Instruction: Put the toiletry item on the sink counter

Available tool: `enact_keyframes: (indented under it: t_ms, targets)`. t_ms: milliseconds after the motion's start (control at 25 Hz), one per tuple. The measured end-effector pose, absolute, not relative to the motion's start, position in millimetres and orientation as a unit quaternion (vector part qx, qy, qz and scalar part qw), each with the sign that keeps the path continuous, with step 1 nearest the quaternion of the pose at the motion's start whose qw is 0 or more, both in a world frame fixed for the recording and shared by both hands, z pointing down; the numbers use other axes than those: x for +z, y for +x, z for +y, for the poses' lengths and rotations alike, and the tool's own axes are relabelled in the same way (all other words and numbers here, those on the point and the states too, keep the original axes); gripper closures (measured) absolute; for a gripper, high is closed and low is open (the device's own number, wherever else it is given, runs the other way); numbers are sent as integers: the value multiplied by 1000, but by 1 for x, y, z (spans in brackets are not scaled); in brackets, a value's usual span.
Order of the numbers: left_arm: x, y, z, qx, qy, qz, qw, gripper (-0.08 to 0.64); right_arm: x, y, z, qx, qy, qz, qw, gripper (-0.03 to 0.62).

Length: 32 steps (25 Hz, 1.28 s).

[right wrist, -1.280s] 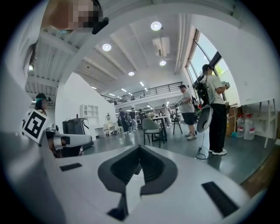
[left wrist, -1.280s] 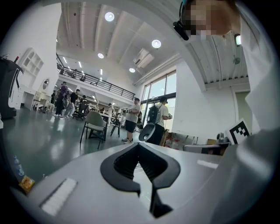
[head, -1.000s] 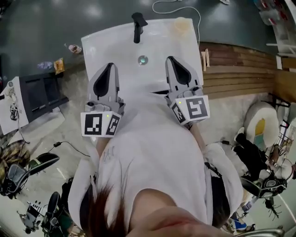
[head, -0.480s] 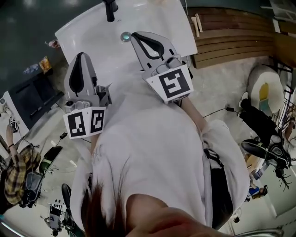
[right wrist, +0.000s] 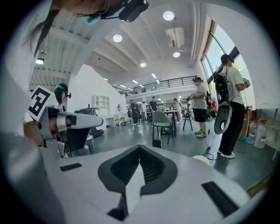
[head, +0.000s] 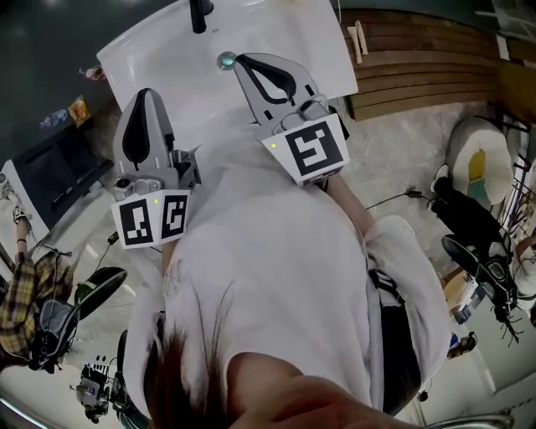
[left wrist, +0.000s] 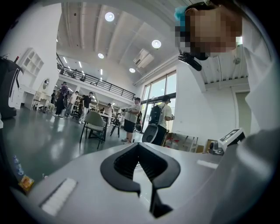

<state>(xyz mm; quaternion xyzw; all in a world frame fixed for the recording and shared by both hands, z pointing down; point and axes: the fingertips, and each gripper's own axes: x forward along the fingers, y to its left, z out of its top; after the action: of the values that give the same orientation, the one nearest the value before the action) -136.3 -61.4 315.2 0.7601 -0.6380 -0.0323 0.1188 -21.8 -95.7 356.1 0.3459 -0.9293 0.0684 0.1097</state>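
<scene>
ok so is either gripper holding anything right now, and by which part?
Nothing is held. The left gripper and the right gripper are both shut and empty.

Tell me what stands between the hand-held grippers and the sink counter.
Nothing visible does. The left hand-held gripper and the right hand-held gripper hang right over the sink counter, both shut with nothing between the jaws.

Black faucet cropped at the top edge (sink counter near edge behind the white shirt)
</scene>
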Motion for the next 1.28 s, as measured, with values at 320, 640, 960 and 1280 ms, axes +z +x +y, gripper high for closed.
enact_keyframes:
  t_ms: [320,640,960,1280]
  targets:
    - [310,-131,-55,-35,759,-640,118,554,352,-15,-90,66,347,-929,112,583]
    - [311,-136,-54,-38,758,-640,117,554,352,-18,-89,58,348,-928,117,583]
    - [309,-140,-55,-37,757,-643,115,554,350,-20,-91,54,346,-929,118,583]
    - [318,-145,-59,-37,759,-640,115,554,360,-26,-94,56,348,-928,118,583]
